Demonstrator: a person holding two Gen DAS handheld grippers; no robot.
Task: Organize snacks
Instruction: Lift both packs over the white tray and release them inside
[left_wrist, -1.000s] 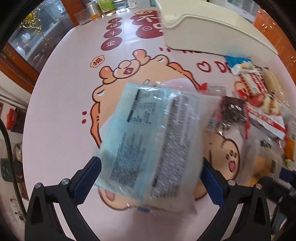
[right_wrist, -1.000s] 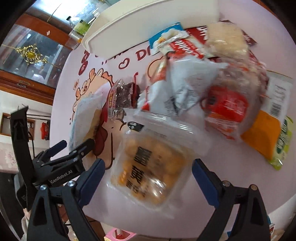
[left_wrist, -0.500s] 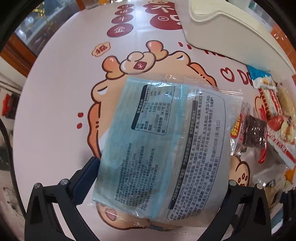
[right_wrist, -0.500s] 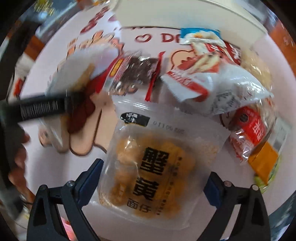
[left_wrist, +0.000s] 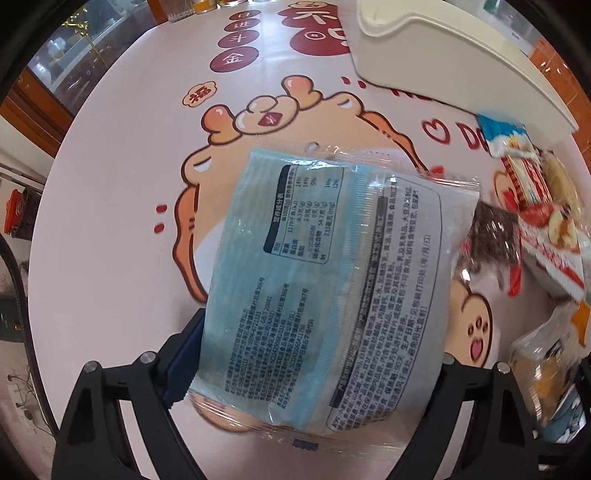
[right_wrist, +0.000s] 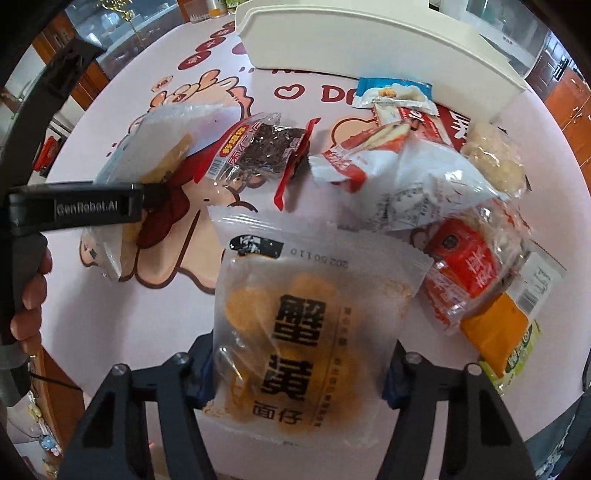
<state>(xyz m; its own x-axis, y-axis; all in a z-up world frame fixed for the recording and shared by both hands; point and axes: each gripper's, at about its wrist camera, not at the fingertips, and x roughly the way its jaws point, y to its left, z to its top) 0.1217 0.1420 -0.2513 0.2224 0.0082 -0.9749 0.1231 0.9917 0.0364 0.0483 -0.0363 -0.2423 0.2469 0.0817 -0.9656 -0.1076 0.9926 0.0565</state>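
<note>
Pale blue film covers the flat snack packet (left_wrist: 325, 291) lying printed-side up on our pink cartoon tablecloth (left_wrist: 122, 206). Our left gripper (left_wrist: 314, 354) has just been closing and its blue pads now press the packet's two sides. Our right gripper (right_wrist: 299, 365) has likewise been closing and grips the frosted pouch of orange crackers (right_wrist: 306, 332) at both edges. Behind it lies the heap of other snacks (right_wrist: 424, 162), with the cream bin (right_wrist: 369, 37) beyond.
</note>
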